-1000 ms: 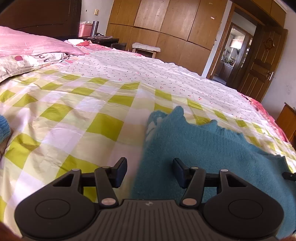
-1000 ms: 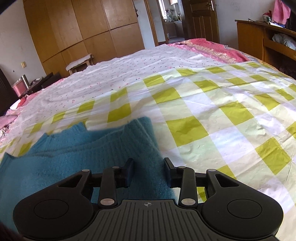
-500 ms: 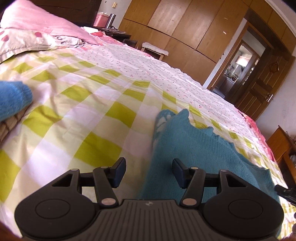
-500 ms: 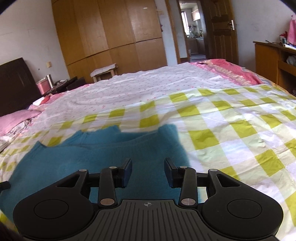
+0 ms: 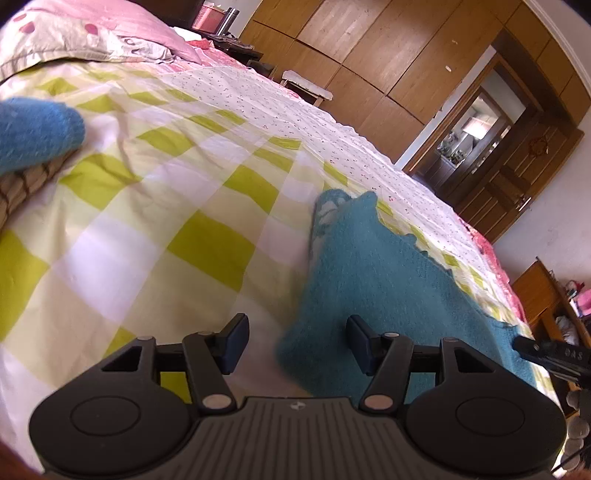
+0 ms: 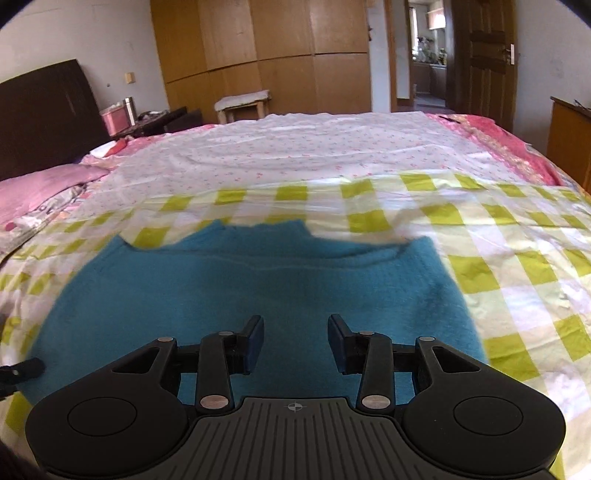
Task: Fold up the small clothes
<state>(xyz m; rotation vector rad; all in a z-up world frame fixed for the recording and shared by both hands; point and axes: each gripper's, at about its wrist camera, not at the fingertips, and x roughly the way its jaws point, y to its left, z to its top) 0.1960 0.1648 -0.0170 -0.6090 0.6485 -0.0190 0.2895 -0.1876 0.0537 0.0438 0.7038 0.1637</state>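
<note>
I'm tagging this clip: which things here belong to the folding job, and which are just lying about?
Job:
teal sweater
left hand-held gripper, open
right hand-held gripper, open
checked bedsheet

Lying about:
pink pillow
stool
blue knit item

Fuzzy knit sweater [image 6: 258,288], matt

A: Where does the left wrist view sit?

B: Low and close over the checked bedspread [image 5: 207,236], tilted, looking along the left gripper [image 5: 297,341] at the left edge of the teal sweater [image 5: 369,266], with the wardrobe [image 5: 354,48] at upper right.

A: And the right wrist view?

B: Level above the sweater [image 6: 229,291], behind the right gripper [image 6: 295,341], facing the wardrobe [image 6: 280,55] head-on.

A: What do they share?

B: Sweater, bedspread, wardrobe and doorway [image 6: 424,55].
</note>
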